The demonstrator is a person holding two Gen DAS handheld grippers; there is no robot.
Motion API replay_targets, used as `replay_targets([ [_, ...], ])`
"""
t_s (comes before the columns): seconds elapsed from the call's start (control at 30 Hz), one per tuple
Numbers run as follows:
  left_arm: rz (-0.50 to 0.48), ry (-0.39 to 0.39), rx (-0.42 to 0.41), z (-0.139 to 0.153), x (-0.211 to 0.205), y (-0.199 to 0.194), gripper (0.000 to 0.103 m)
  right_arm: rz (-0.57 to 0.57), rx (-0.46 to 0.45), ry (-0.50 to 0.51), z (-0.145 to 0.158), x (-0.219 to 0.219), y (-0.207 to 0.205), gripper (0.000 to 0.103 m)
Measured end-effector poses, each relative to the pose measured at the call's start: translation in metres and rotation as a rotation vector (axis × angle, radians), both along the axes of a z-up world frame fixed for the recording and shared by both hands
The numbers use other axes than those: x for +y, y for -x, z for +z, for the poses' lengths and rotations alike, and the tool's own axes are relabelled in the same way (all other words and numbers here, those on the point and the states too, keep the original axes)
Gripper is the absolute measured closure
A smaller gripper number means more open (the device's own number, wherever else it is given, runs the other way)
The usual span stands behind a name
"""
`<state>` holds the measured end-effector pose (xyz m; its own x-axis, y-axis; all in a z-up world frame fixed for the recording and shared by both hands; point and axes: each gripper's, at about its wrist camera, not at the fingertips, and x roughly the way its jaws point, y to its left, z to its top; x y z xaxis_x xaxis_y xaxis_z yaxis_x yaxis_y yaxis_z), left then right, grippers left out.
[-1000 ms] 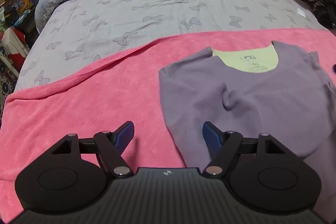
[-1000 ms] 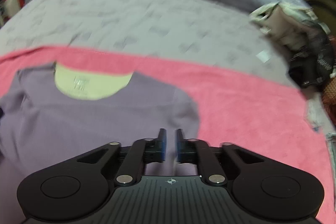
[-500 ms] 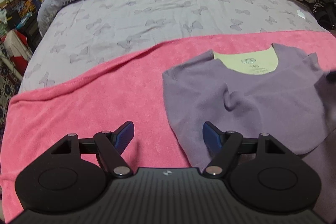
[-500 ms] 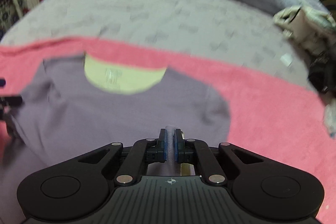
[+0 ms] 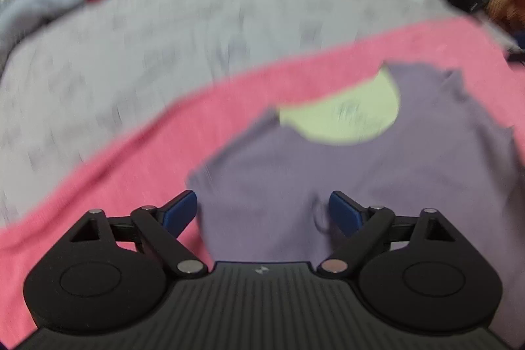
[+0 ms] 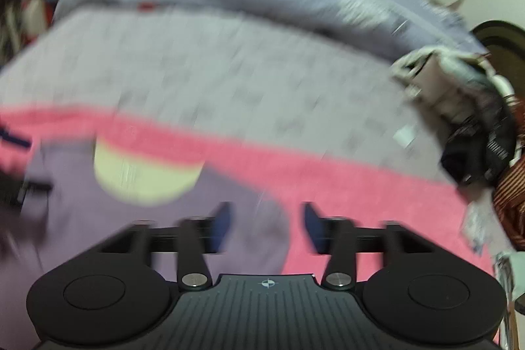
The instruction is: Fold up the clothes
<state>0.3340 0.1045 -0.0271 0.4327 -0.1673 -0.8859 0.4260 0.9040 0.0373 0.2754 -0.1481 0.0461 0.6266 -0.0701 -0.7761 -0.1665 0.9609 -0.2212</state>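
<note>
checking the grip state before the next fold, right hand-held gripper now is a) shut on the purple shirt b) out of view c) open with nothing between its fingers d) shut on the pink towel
c: the right hand-held gripper has its blue fingers spread wide above the purple shirt, pinching no cloth.

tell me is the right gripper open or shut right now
Open: the right gripper has its blue pads spread apart, purple shirt and pink towel showing between them.
</note>
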Motion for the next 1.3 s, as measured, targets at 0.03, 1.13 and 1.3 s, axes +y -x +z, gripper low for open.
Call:
replay_targets([
  [0.03, 0.015, -0.002, -0.001, -0.005, -0.002, 0.004, 0.038, 0.017, 0.038, 0.020, -0.015, 0.007, 0.003, 0.042],
  [1.13, 0.428, -0.006, -0.173, 0.027, 0.057, 0.059, 0.040, -0.077, 0.042, 0.099, -0.070, 0.004, -0.046, 0.010],
  [1.3, 0.111, -0.050, -0.171, 0.026, 0.004, 0.099, 0.029, 0.080, 0.016, 0.082, -0.060, 0.021, -0.004, 0.010],
])
